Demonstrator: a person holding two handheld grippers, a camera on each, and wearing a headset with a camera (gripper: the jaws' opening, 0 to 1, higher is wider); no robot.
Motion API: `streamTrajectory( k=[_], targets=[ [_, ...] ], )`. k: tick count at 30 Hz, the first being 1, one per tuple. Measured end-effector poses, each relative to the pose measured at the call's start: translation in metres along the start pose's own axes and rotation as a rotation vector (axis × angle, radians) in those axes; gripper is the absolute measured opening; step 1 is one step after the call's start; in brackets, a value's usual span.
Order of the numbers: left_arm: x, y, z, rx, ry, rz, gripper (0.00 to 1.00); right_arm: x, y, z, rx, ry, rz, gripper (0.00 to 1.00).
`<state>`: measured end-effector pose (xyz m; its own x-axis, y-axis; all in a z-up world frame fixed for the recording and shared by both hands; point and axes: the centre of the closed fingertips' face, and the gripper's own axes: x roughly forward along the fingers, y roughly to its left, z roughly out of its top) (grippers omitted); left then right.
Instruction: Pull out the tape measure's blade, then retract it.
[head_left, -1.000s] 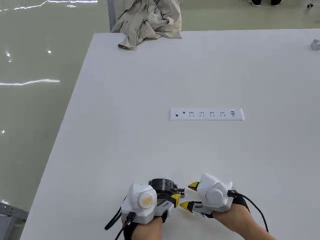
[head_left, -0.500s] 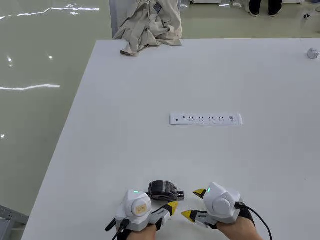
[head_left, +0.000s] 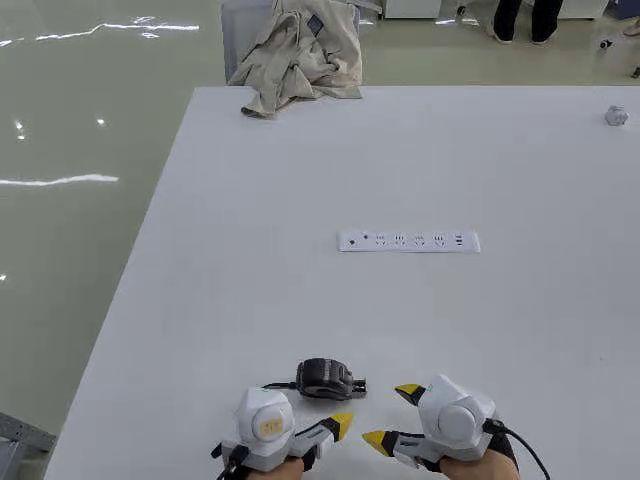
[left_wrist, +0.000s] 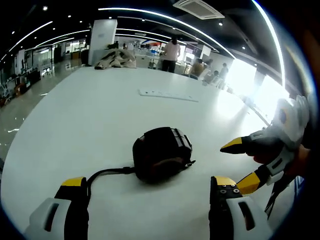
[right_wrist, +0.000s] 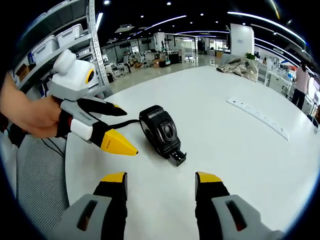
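**A:** White table (head_left: 250, 250), glossy floor off to its left. How are the claws?

**B:** The left gripper (left_wrist: 149, 180) has its jaws spread wide and holds nothing. The tape measure (head_left: 325, 378) lies on the table just ahead of it, facing the gap, and nothing touches it. A thin black cord (left_wrist: 107, 172) curls from the case toward one jaw. The right gripper (head_left: 392, 414) sits just right of the case, jaws also apart and empty, tips aimed at it.

**A:** And the blade?

**B:** Just the end hook (right_wrist: 178, 158) shows at the case mouth, on the side facing the right gripper.

**A:** Any change from a second ago?

**B:** Yes. The case sat tight against the left gripper's jaws then; now both grippers stand back from it, with bare table between.

**A:** Anything hard to make out?

**B:** In the head view one left jaw tip is hidden under the gripper's body, and the bottom edge cuts off both hands. Farther off, a cloth heap (head_left: 295, 45) lies at the far edge and a power strip (head_left: 409, 241) mid-table.
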<state>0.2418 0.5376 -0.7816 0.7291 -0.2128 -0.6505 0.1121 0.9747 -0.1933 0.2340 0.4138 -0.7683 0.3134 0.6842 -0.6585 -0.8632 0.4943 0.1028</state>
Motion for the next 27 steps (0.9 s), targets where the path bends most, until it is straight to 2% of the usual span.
streamTrajectory(
  k=[8, 11, 19, 22, 27],
  targets=[
    [-0.015, 0.000, -0.014, 0.024, 0.004, -0.024, 1.00, -0.018, 0.010, -0.004, 0.055, -0.028, -0.013, 0.63],
    [-0.021, -0.004, -0.018, 0.036, 0.005, -0.044, 1.00, -0.025, 0.018, -0.005, 0.084, -0.041, -0.015, 0.66],
    [-0.034, -0.009, -0.020, 0.045, -0.004, -0.073, 1.00, -0.036, 0.030, -0.007, 0.124, -0.064, -0.023, 0.72],
    [-0.042, -0.014, -0.018, 0.057, -0.010, -0.086, 1.00, -0.040, 0.032, -0.009, 0.147, -0.068, -0.026, 0.74],
    [-0.053, -0.016, -0.023, 0.075, -0.009, -0.094, 1.00, -0.050, 0.031, -0.010, 0.174, -0.070, -0.040, 0.79]
  ],
)
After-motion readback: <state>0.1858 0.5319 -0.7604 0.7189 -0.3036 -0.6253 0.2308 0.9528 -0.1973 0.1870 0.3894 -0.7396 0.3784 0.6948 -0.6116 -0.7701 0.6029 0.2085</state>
